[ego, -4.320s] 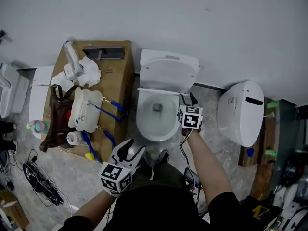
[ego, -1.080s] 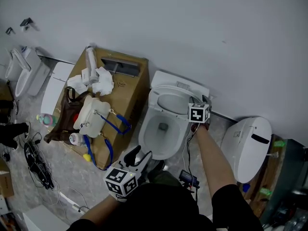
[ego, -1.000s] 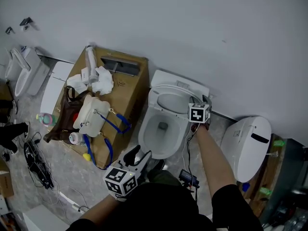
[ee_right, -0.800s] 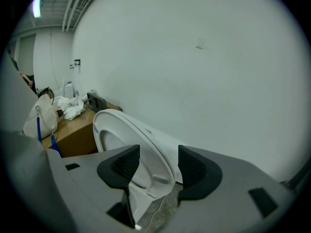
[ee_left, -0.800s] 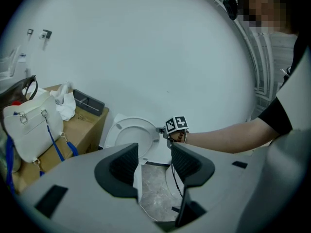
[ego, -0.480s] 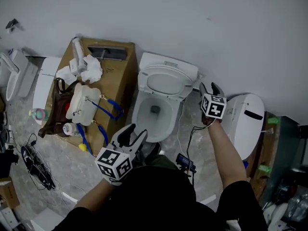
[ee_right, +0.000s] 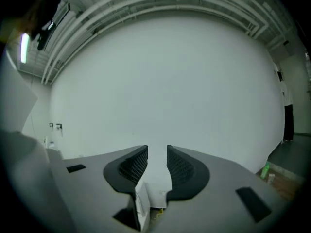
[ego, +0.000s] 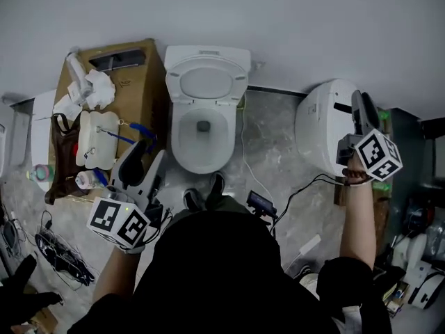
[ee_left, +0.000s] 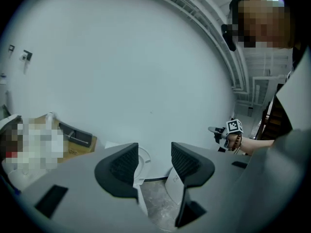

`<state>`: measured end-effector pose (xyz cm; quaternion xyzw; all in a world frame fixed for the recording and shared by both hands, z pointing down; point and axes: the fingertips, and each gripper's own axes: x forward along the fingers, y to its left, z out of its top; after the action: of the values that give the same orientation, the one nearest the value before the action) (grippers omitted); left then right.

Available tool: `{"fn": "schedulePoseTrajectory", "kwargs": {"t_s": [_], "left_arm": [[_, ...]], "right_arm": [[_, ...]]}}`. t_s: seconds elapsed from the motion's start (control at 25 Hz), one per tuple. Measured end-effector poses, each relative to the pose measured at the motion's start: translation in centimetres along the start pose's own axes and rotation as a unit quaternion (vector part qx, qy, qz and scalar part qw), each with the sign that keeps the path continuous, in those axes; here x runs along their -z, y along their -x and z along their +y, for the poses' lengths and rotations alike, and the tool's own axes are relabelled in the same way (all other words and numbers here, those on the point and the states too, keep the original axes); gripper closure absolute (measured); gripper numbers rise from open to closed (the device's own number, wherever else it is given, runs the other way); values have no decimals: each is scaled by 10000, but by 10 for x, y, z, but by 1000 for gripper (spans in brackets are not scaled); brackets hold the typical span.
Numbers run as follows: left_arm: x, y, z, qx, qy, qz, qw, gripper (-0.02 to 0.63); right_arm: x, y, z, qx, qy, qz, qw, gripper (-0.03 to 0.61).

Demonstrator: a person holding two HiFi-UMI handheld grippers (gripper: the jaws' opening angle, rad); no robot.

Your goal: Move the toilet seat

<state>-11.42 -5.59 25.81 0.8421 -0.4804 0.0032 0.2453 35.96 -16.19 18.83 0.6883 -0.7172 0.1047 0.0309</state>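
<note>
Head view | seat [ego: 206, 82] raised, standing behind bowl [ego: 201, 136] at twelve o'clock | left gripper [ego: 142, 164] at eight o'clock, jaws apart, empty | right gripper [ego: 361, 103] at three o'clock by second toilet [ego: 318, 141], jaws have just been closing, small gap left, nothing between | neither gripper touches seat

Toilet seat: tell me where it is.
Head view, top centre: the toilet seat stands raised above its bowl, right of the cardboard box.

Open floor [ego: 271, 138] between left tool [ego: 147, 155] and right tool [ego: 359, 103]. Ahead of left tool, cluttered box [ego: 146, 82] and toilet [ego: 205, 127]; below right tool, second toilet [ego: 320, 138]; wall [ego: 278, 19] beyond both.
</note>
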Motion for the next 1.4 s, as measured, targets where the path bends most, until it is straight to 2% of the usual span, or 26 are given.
{"fn": "schedulePoseTrajectory", "kwargs": {"t_s": [0.12, 0.24, 0.32, 0.48, 0.6, 0.72, 0.8, 0.92, 1.04, 1.4], "left_arm": [[-15, 7, -25, 260, -99, -138, 9995, 394], [-32, 12, -56, 548, -227, -317, 9977, 396], [-40, 16, -76, 776, -279, -400, 9958, 400], [-46, 27, -105, 1243, -366, -492, 9904, 425], [-45, 35, -117, 1463, -440, -539, 9868, 475], [-47, 42, -125, 1624, -546, -627, 9832, 514], [-49, 48, -126, 1685, -603, -778, 9808, 541], [-45, 57, -123, 1674, -541, -750, 9815, 566], [-43, 65, -122, 1578, -529, -634, 9840, 577], [-47, 80, -110, 1348, -663, -664, 9864, 577]], "right_arm": [[-48, 64, 25, -115, -77, -327, 9994, 480], [-61, 110, 64, -252, -292, -411, 9984, 503], [-48, 133, 103, -518, -500, -347, 9968, 511], [-9, 155, 223, -1717, -901, -148, 9809, 522], [13, 162, 290, -2210, -550, -110, 9737, 522], [24, 167, 336, -2573, -76, -110, 9662, 522], [29, 171, 352, -2769, 174, -82, 9607, 522], [25, 173, 365, -2841, 362, -188, 9579, 522], [27, 176, 373, -2881, 350, -174, 9568, 522], [30, 181, 395, -3072, 420, -160, 9506, 523]]}}
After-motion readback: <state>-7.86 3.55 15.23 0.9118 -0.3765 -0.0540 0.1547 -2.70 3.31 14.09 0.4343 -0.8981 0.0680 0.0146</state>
